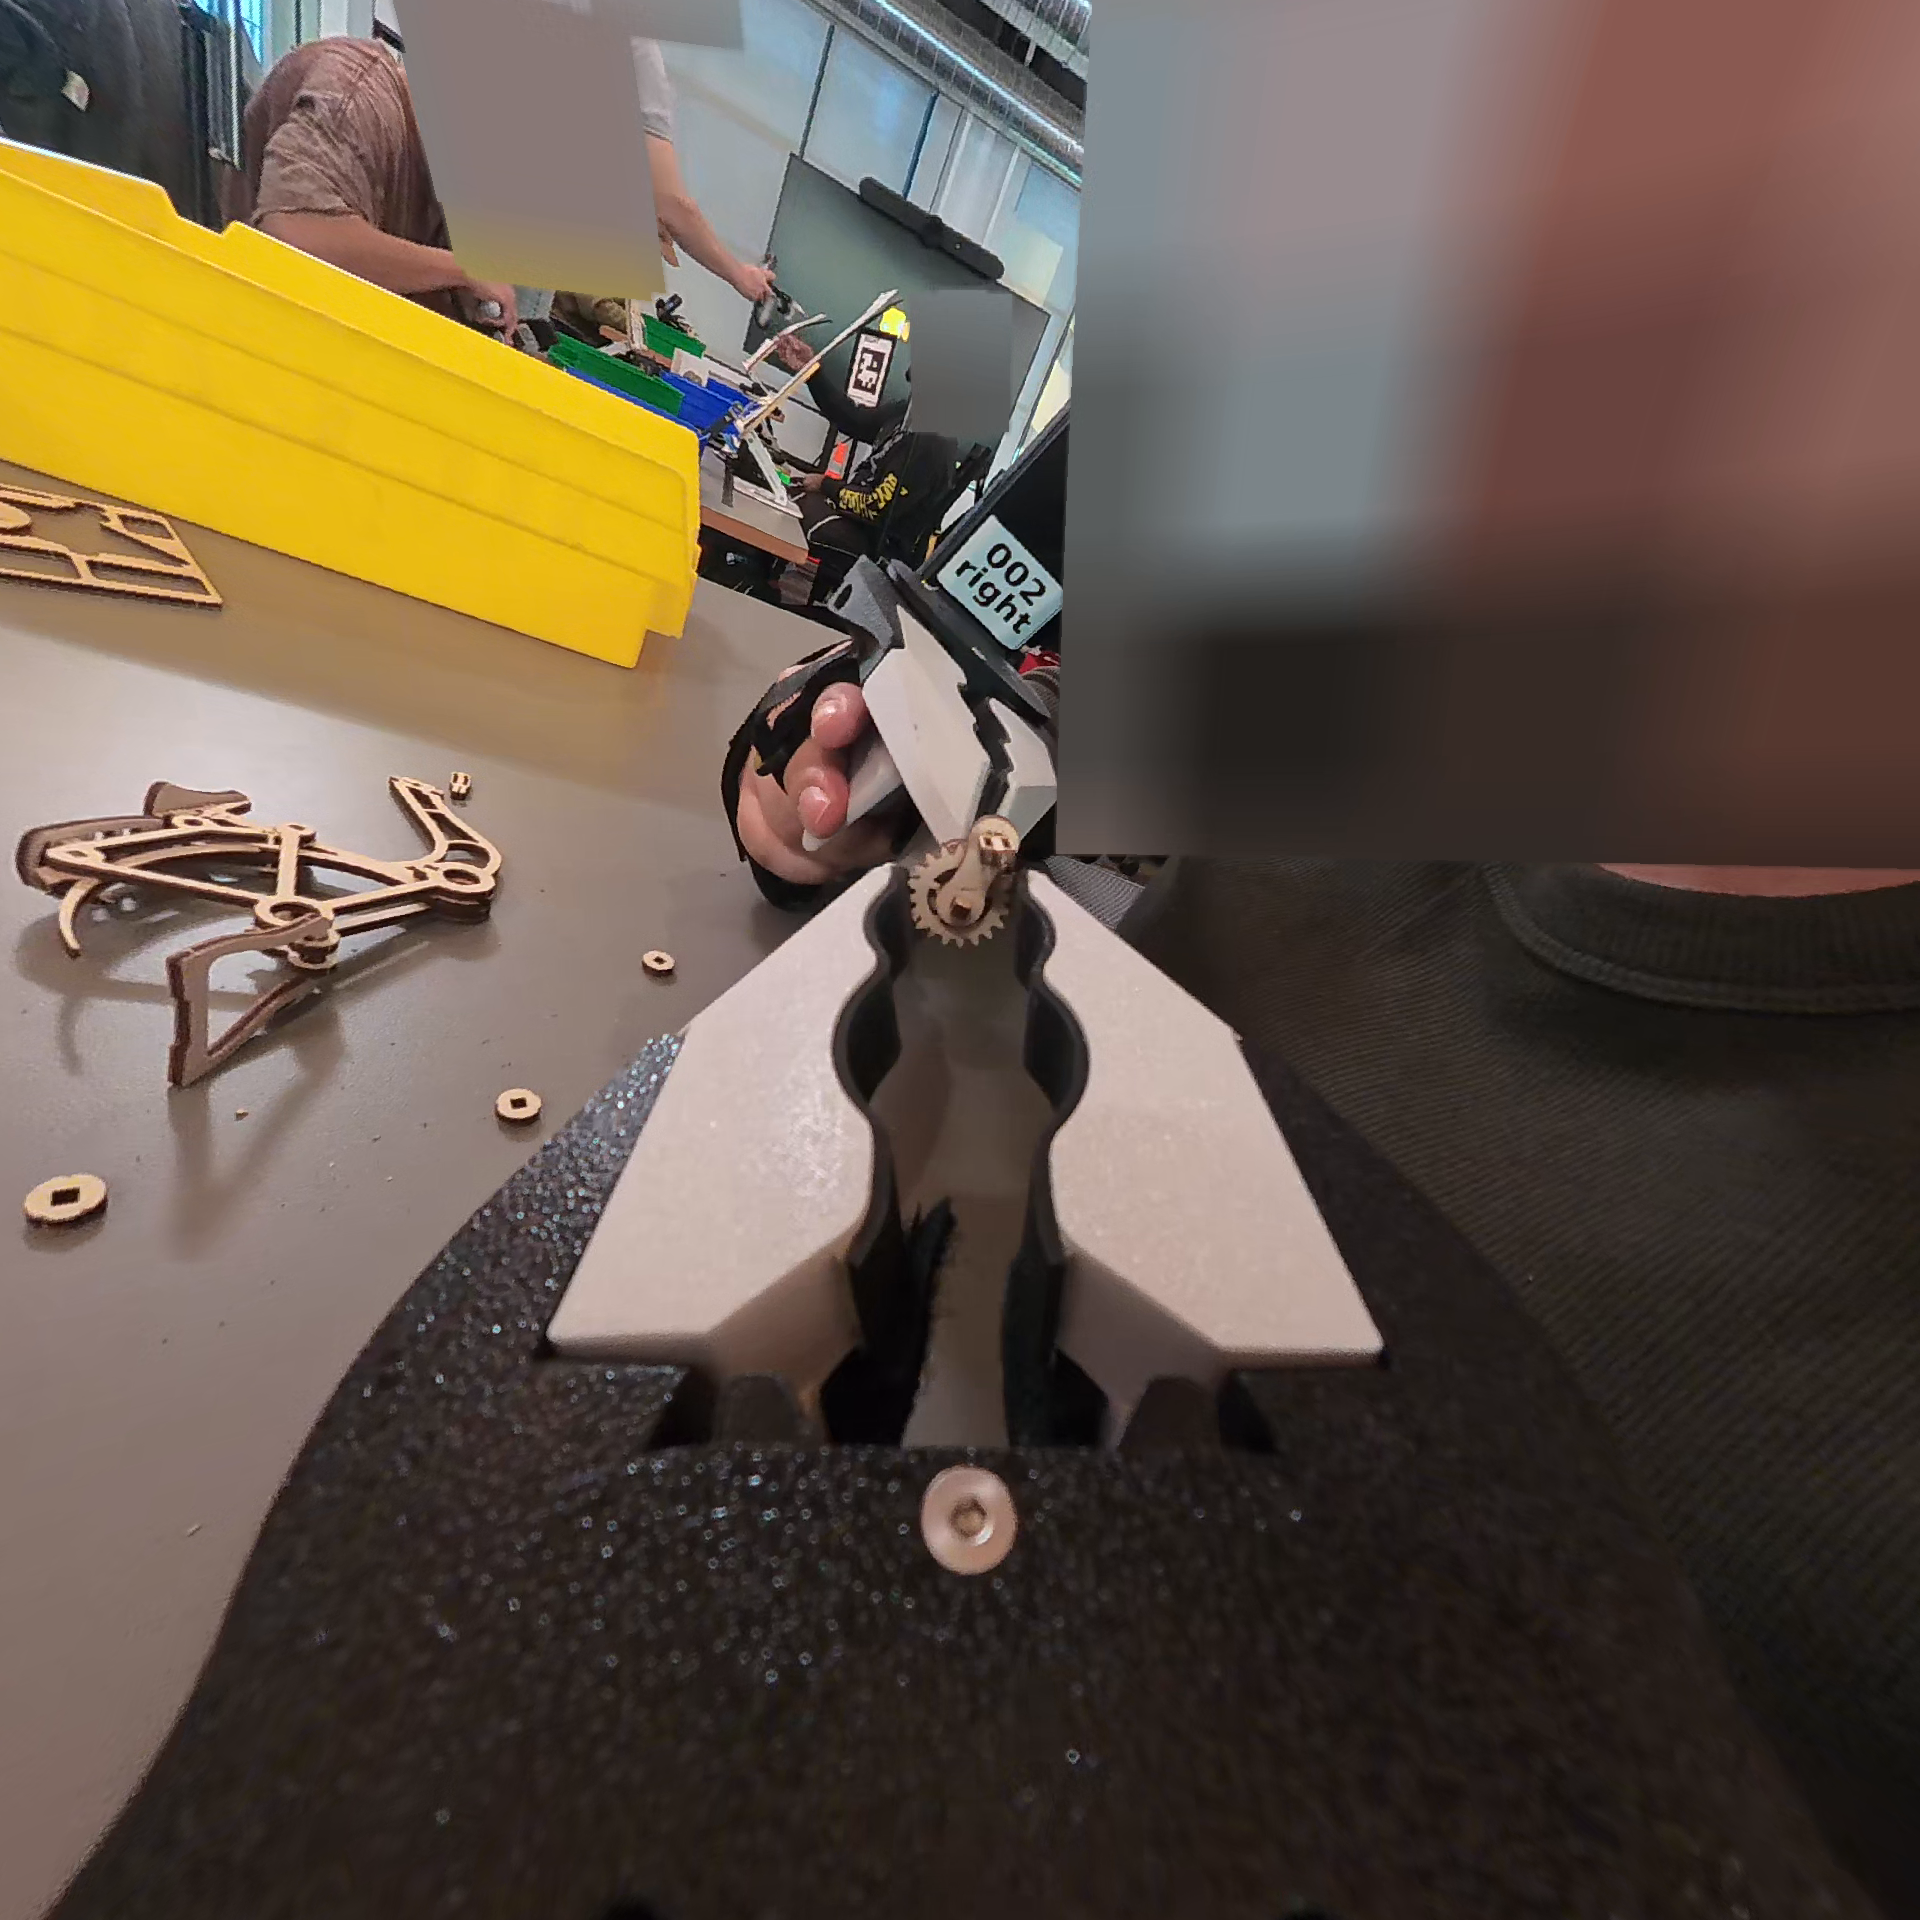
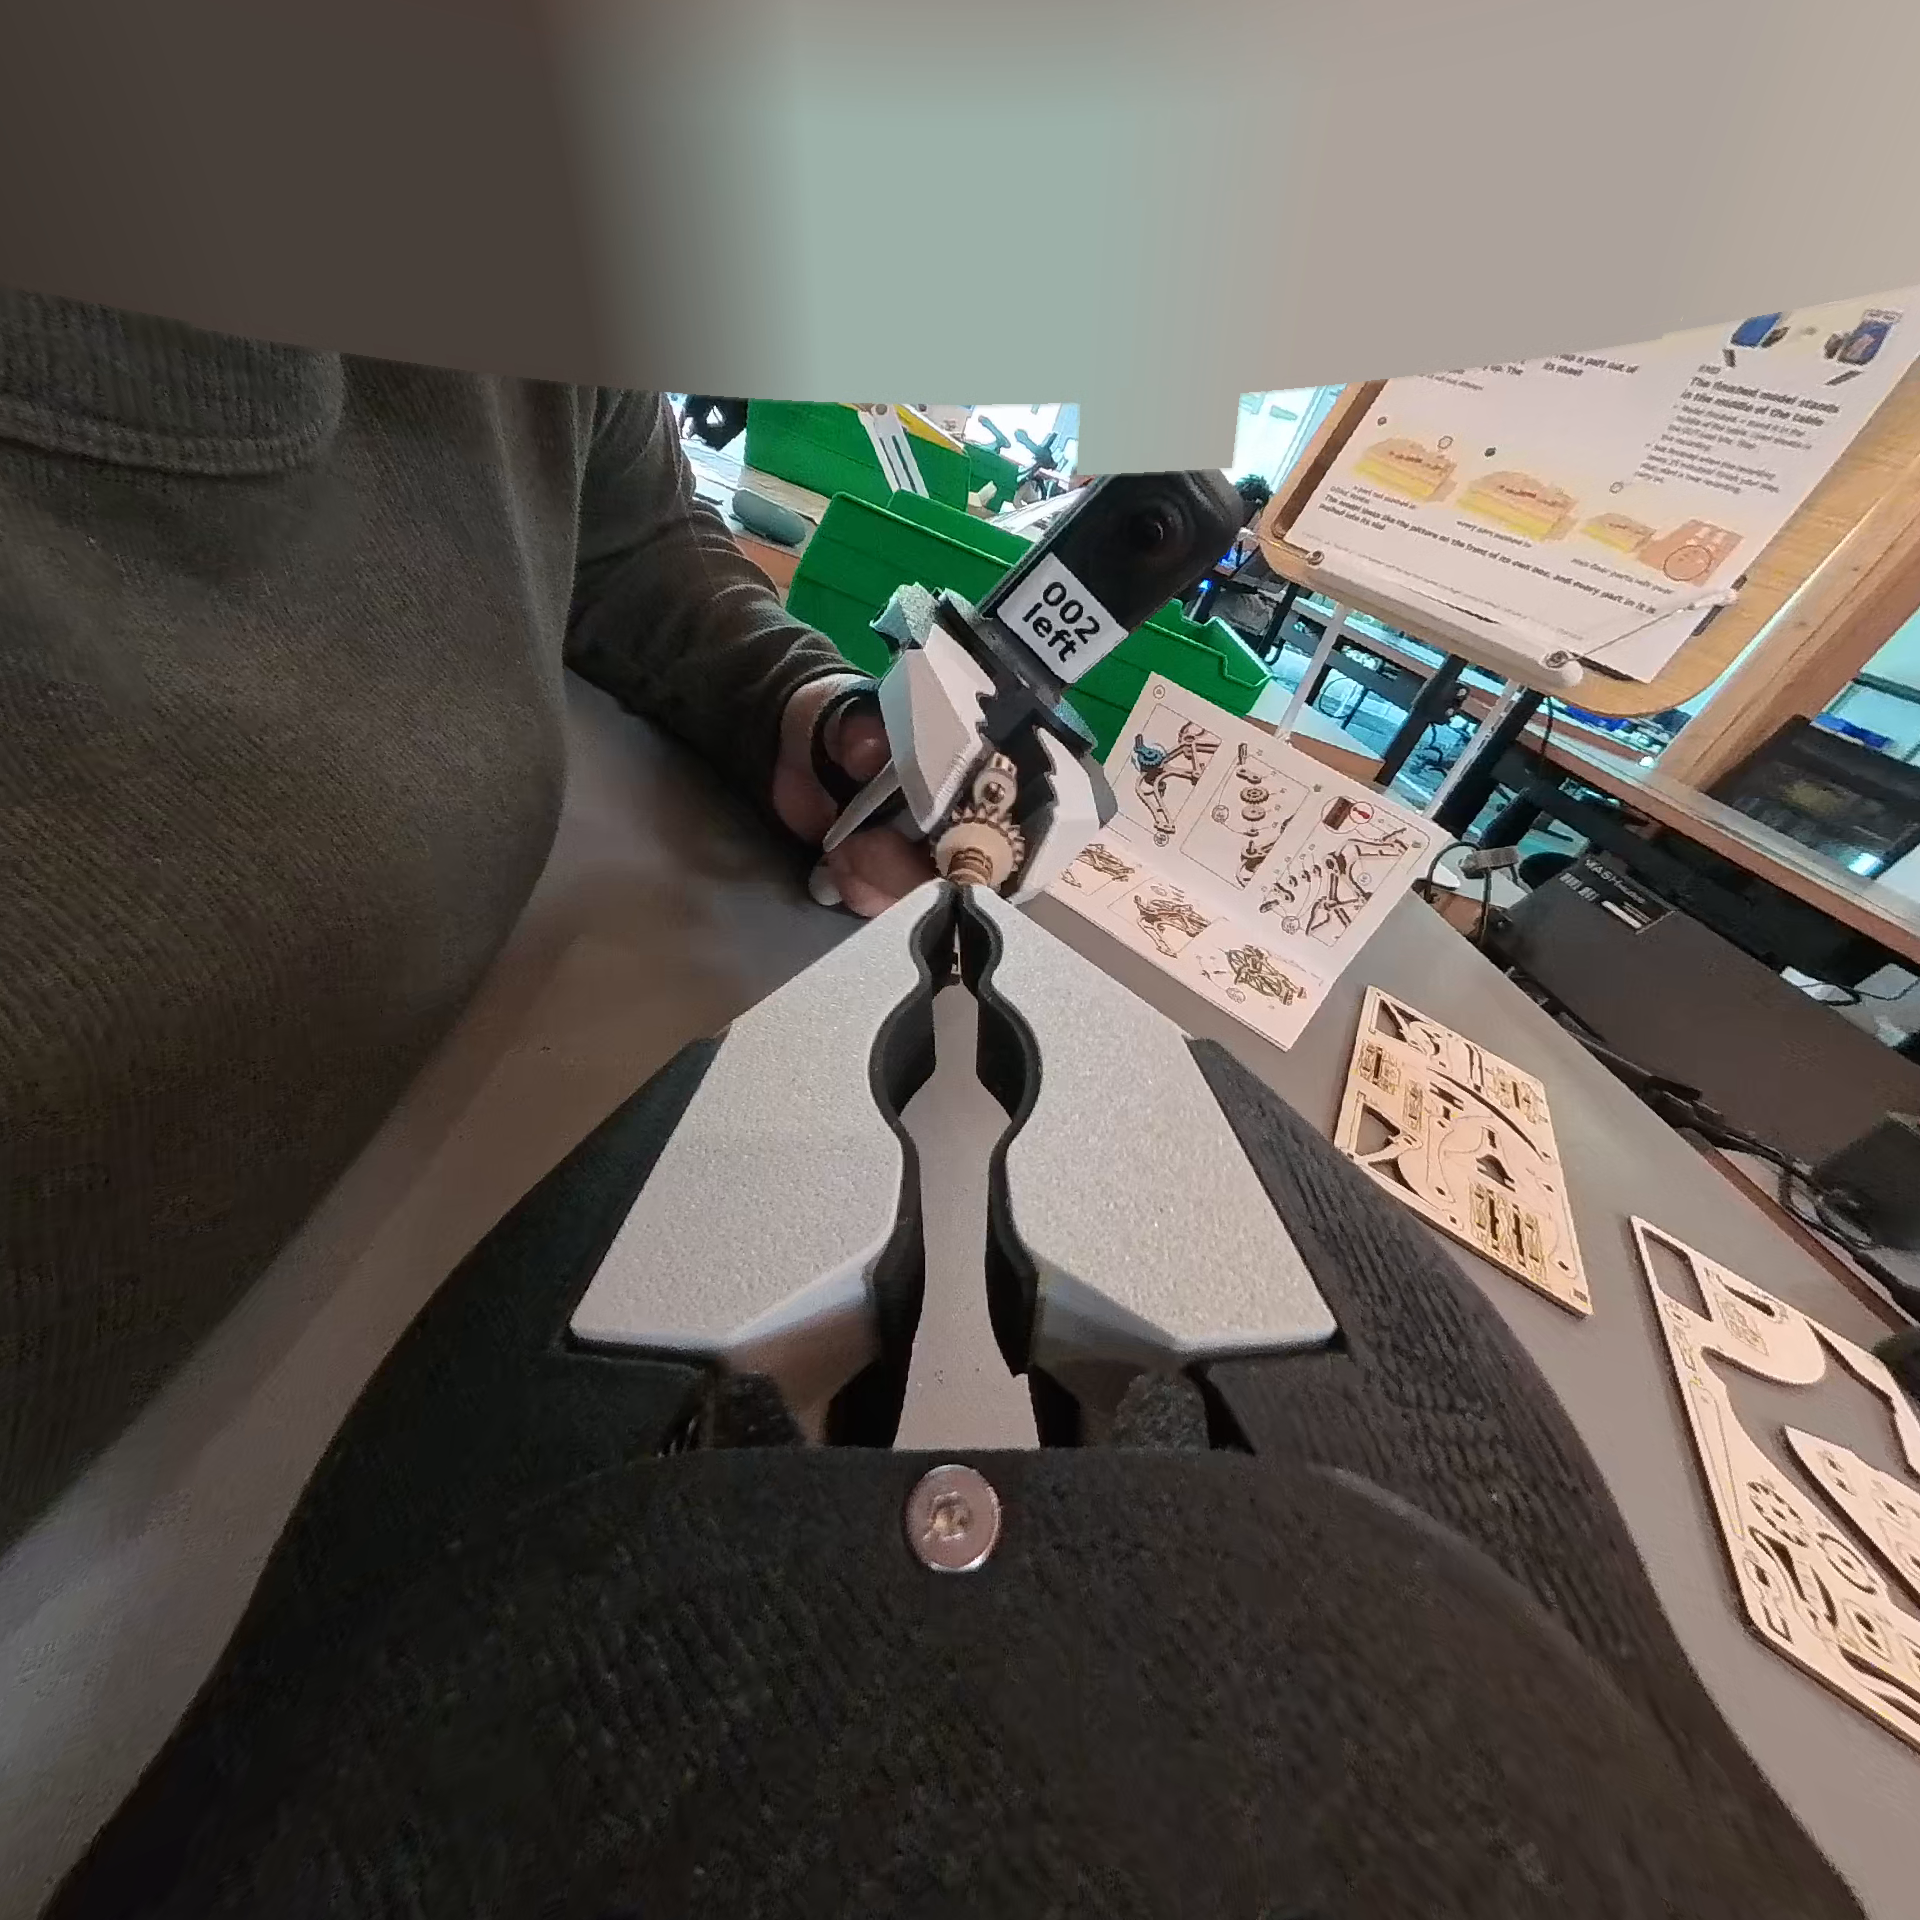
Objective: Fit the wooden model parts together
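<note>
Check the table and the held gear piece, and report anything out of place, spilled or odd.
Nothing looks damaged. Small wooden washers and crumbs lie scattered loose on the table beside the part-built model, which lies on its side. Both grippers meet at the gear assembly, off the table.

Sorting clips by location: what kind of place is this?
Likely a shared workshop or lab: yellow bins and green bins on worktables, an instruction board, people at other benches.
</note>
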### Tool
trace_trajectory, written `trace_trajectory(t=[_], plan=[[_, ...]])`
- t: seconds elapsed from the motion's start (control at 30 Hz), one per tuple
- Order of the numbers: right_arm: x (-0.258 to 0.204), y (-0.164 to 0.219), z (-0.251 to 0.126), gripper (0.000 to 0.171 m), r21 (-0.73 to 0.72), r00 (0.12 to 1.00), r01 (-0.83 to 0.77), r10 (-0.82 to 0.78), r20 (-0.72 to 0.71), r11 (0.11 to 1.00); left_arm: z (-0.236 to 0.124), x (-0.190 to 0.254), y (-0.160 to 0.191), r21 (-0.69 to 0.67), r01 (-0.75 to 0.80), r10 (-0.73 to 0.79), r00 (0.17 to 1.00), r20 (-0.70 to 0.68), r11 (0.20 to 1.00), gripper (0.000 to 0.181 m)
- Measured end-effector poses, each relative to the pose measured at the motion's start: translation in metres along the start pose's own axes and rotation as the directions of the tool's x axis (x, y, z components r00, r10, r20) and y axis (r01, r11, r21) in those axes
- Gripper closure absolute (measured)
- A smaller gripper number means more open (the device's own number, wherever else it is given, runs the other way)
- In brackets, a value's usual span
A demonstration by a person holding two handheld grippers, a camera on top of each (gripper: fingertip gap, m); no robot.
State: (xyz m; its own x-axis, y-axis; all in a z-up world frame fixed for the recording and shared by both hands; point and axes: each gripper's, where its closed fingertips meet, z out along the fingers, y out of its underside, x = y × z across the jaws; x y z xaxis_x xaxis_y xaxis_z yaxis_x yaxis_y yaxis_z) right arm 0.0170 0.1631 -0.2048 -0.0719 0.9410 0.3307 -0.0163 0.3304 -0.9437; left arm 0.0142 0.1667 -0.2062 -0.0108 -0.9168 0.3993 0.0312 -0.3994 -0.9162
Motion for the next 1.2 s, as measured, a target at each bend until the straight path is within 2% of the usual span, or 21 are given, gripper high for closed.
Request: trace_trajectory(t=[0.7,0.9,0.97,1.03,1.13,1.2], plan=[[0.0014,0.0,0.0006,0.171,-0.002,1.0,0.006,-0.007,-0.028,1.0,0.0009,-0.0007,-0.0008,0.016,-0.027,0.026,0.999,0.042,1.0,0.165],[0.0074,-0.001,0.0009,0.171,0.008,0.998,-0.041,0.041,-0.049,0.999,-0.0008,-0.0045,-0.0053,0.045,-0.042,0.039,0.996,0.074,0.998,0.165],[0.0073,-0.0027,0.0008,0.156,0.019,0.997,-0.055,0.056,-0.048,0.998,-0.0013,-0.0038,-0.0058,0.05,-0.036,0.033,0.997,0.064,0.998,0.165],[0.0081,-0.0011,0.0012,0.15,0.007,0.997,-0.051,0.051,-0.055,0.999,-0.0015,-0.004,-0.0061,0.052,-0.029,0.026,0.998,0.06,0.998,0.165],[0.0081,0.0006,0.0024,0.163,-0.007,0.997,-0.031,0.03,-0.065,1.0,0.0,-0.003,-0.0043,0.037,-0.04,0.038,0.997,0.061,0.998,0.165],[0.008,0.0009,0.0028,0.164,-0.01,0.997,-0.026,0.025,-0.068,1.0,0.0,-0.0033,-0.0043,0.037,-0.038,0.036,0.998,0.061,0.999,0.165]])
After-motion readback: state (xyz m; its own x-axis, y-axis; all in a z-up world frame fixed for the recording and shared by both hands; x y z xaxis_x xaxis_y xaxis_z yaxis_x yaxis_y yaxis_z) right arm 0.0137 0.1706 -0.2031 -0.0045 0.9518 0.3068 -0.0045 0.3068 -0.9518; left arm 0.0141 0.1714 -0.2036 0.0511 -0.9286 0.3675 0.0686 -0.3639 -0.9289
